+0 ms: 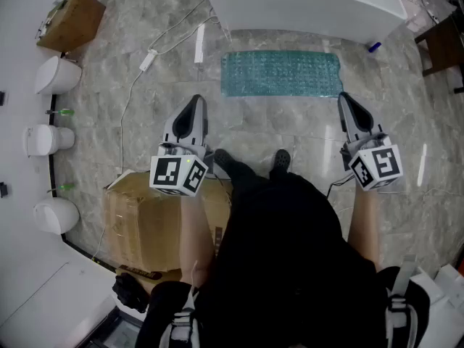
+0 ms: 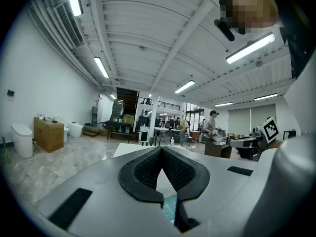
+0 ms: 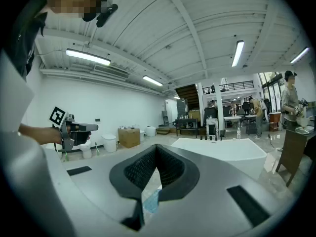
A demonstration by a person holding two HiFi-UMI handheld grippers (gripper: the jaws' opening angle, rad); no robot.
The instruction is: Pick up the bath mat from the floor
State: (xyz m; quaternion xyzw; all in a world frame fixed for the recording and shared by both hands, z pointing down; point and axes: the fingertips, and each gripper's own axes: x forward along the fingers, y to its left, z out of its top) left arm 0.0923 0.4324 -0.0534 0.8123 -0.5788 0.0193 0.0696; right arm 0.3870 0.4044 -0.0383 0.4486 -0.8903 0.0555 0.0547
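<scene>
A teal bath mat [image 1: 279, 73] lies flat on the marble floor, just in front of a white bathtub [image 1: 304, 2]. My left gripper [image 1: 194, 106] hangs above the floor, nearer me than the mat's left end, its jaws shut with nothing between them. My right gripper [image 1: 345, 100] hovers just short of the mat's right end, also shut and empty. In the left gripper view the jaws [image 2: 161, 148] meet at their tips, and a sliver of the mat [image 2: 170, 207] shows through the gap below. The right gripper view shows its tips [image 3: 156, 147] together, with a bit of mat [image 3: 152, 199] beneath.
A large cardboard box [image 1: 145, 223] stands by the person's left leg, and another box [image 1: 70, 20] sits at the far left. White toilets [image 1: 56, 75] line the left wall. Cables and a power strip [image 1: 148, 60] trail over the floor left of the mat. A dark chair [image 1: 442, 46] stands at right.
</scene>
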